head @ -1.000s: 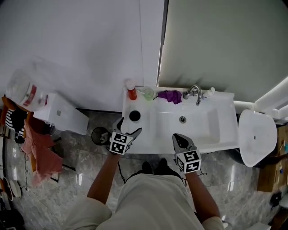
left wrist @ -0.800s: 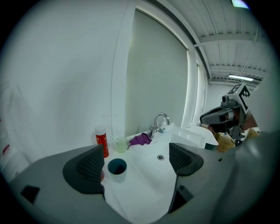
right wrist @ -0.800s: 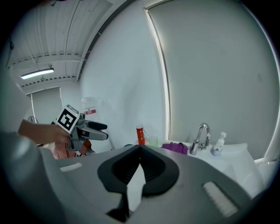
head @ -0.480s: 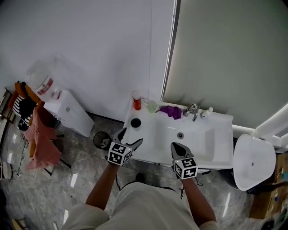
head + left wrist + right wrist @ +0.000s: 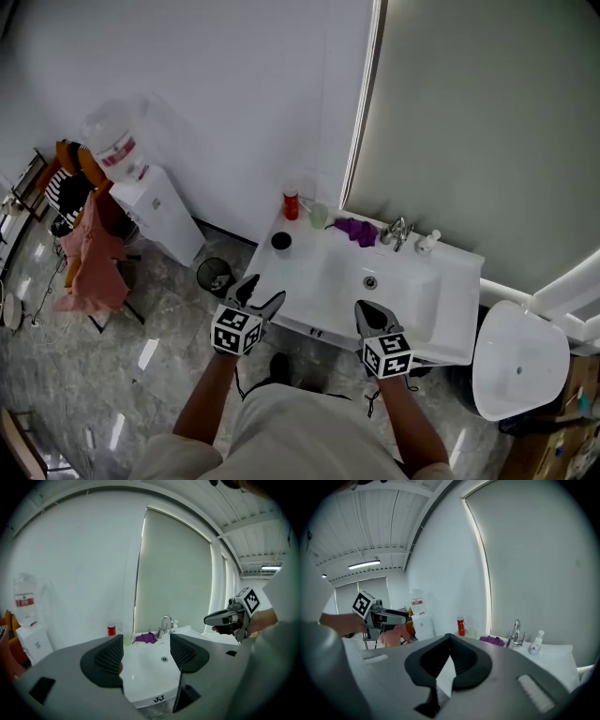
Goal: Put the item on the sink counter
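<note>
Head view: red bottle, purple cloth on sink counter.

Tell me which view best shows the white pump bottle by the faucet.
The right gripper view: the pump bottle stands side-on and unobstructed, right of the faucet. The head view shows it as a small white shape from above; in the left gripper view the faucet mostly hides it.
</note>
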`<state>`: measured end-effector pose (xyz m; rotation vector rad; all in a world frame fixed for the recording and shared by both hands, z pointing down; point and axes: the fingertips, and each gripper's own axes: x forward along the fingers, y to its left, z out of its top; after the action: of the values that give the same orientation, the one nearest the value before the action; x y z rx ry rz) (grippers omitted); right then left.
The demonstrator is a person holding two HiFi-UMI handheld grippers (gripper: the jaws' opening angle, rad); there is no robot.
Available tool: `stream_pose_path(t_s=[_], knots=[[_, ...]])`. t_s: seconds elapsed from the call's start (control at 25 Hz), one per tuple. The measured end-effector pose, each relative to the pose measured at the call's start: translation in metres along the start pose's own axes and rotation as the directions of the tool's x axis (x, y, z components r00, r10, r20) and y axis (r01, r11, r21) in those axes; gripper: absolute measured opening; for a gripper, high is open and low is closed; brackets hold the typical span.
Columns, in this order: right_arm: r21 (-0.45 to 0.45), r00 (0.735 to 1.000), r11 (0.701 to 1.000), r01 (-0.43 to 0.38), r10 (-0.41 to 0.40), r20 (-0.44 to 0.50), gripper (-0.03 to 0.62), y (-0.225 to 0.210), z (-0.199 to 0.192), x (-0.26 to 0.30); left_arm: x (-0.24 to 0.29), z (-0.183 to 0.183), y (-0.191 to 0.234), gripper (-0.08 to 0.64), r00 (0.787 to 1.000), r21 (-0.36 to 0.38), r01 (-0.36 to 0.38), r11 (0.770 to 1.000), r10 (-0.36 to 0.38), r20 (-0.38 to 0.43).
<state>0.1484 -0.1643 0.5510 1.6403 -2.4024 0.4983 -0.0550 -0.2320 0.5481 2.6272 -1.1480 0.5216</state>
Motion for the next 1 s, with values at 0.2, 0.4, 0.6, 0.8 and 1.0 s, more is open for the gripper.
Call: stream_pose_path(t_s=[0.2, 0.4, 0.6, 0.8, 1.0], knots=[[0.006, 0.999, 0.999, -0.041, 0.041, -0.003, 0.011, 0.007, -0.014, -0.027, -0.040, -0.014, -0.016, 0.304, 0.997, -0.015, -0.068, 0.998, 0.068, 0.019], [0.002, 0.997, 0.997, -0.076, 0.076, 0.003, 0.011, 0.021, -0.020, -0.040, -0.071, -0.022, -0.033, 0.279, 0.996, -0.012, -0.087, 0.996, 0.087, 0.023], [-0.017, 0.995, 0.995, -0.101, 0.101, -0.002, 0.011, 0.047, -0.022, -0.048, -0.102, -0.023, -0.036, 0.214, 0.994, -0.006, -0.102, 0.995, 0.102, 0.043], [-0.029, 0.995, 0.995, -0.098, 0.098, 0.003, 0.011, 0.071, -0.018, -0.047, -0.128, -0.029, -0.022, 0.164, 0.992, -0.003, -0.117, 0.993, 0.117, 0.053], [-0.039, 0.996, 0.995, -0.087, 0.088, 0.017, 0.011, 0.100, -0.004, -0.040, -0.152, -0.032, -0.006, 0.122, 0.994, 0.007, -0.102, 0.995, 0.102, 0.042]])
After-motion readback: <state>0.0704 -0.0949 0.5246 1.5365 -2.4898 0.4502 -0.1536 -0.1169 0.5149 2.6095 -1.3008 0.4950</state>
